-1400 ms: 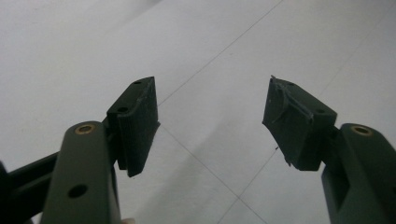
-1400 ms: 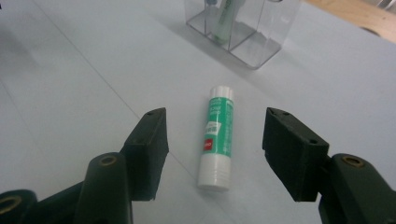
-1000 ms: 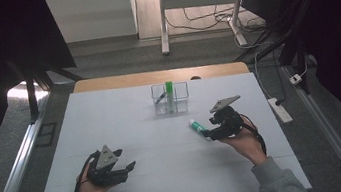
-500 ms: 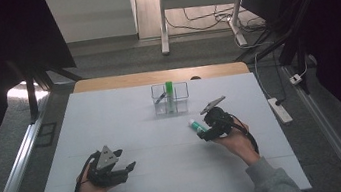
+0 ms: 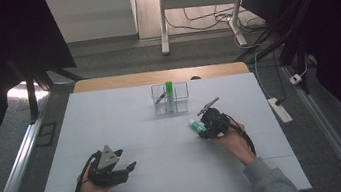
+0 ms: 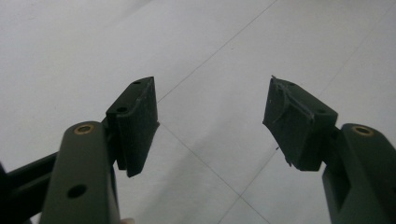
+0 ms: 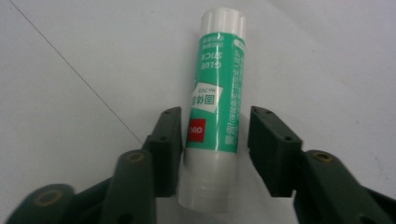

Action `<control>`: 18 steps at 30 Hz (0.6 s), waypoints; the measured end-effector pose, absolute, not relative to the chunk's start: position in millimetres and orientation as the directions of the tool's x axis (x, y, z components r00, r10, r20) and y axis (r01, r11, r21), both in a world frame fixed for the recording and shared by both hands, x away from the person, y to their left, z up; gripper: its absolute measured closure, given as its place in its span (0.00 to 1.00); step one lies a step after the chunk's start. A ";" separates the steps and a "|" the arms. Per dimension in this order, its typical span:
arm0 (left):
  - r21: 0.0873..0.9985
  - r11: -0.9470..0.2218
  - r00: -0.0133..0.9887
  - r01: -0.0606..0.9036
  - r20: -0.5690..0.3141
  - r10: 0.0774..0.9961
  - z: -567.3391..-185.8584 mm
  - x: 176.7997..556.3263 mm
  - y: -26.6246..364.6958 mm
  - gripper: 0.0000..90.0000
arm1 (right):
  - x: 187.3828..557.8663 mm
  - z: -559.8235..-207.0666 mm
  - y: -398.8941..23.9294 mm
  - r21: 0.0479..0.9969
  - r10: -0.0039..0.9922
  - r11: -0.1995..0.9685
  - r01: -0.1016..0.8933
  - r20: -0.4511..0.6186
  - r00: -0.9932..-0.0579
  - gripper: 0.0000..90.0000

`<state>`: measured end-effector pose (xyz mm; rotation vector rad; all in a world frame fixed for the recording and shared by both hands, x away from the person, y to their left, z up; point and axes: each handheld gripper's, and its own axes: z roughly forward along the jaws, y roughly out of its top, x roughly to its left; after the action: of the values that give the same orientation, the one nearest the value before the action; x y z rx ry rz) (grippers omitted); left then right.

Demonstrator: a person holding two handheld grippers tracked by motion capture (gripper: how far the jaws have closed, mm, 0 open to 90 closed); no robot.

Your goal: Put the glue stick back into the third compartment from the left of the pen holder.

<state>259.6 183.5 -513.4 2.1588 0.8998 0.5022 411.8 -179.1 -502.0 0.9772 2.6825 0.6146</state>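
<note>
The white rectangular table spans the centre of the high view. At its upper centre stands a clear plastic two-compartment holder. At lower left, the left gripper rests with jaws apart and bare. Right of centre, the right gripper meets the green-and-white glue stick. The right gripper view adds detail: the glue stick lies on the table between jaws that have just been closing, left pad touching, right pad slightly clear.
</note>
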 end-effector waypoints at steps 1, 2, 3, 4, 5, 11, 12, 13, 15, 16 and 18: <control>0.752 -0.486 0.678 0.445 0.072 0.732 -513.4 259.6 183.5 0.38 | 412.1 -502.6 -178.9 0.452 0.656 0.688 0.567 -0.054 -0.753 0.68; 0.752 -0.487 0.678 0.445 0.072 0.732 -513.4 259.7 183.5 0.38 | 412.7 -503.1 -178.9 0.450 0.659 0.685 0.572 -0.049 -0.751 0.70; 0.752 -0.487 0.678 0.445 0.072 0.731 -513.5 259.8 183.3 0.38 | 413.1 -502.9 -179.1 0.452 0.663 0.678 0.579 -0.038 -0.747 0.71; 0.751 -0.488 0.678 0.445 0.074 0.731 -513.5 259.9 183.1 0.38 | 413.2 -502.5 -179.0 0.447 0.664 0.678 0.583 -0.034 -0.747 0.71; 0.751 -0.489 0.678 0.444 0.075 0.731 -513.6 259.9 182.7 0.38 | 413.1 -502.4 -179.0 0.446 0.662 0.682 0.579 -0.038 -0.749 0.71; 0.752 -0.490 0.680 0.440 0.077 0.729 -513.7 260.4 181.8 0.38 | 409.3 -498.1 -179.9 0.457 0.647 0.693 0.557 -0.054 -0.761 0.72; 0.753 -0.489 0.679 0.440 0.078 0.730 -513.5 260.4 181.9 0.38 | 408.6 -496.1 -181.2 0.469 0.645 0.687 0.555 -0.042 -0.763 0.72; 0.754 -0.487 0.678 0.440 0.078 0.731 -513.4 260.3 182.1 0.38 | 407.4 -493.7 -182.1 0.481 0.644 0.679 0.554 -0.027 -0.765 0.72; 0.755 -0.487 0.676 0.440 0.079 0.732 -513.3 260.2 182.4 0.38 | 404.7 -489.1 -183.2 0.503 0.638 0.669 0.547 -0.013 -0.770 0.72; 0.755 -0.487 0.676 0.439 0.079 0.733 -513.2 260.1 182.5 0.38 | 402.8 -486.4 -183.5 0.515 0.634 0.664 0.542 -0.004 -0.773 0.72; 0.757 -0.488 0.676 0.434 0.083 0.732 -512.8 259.7 182.5 0.39 | 399.5 -482.8 -182.7 0.531 0.621 0.662 0.530 0.008 -0.784 0.72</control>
<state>259.7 182.5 -512.8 2.1533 0.8932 0.5195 399.5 -182.7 -482.8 0.9445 2.7021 0.7804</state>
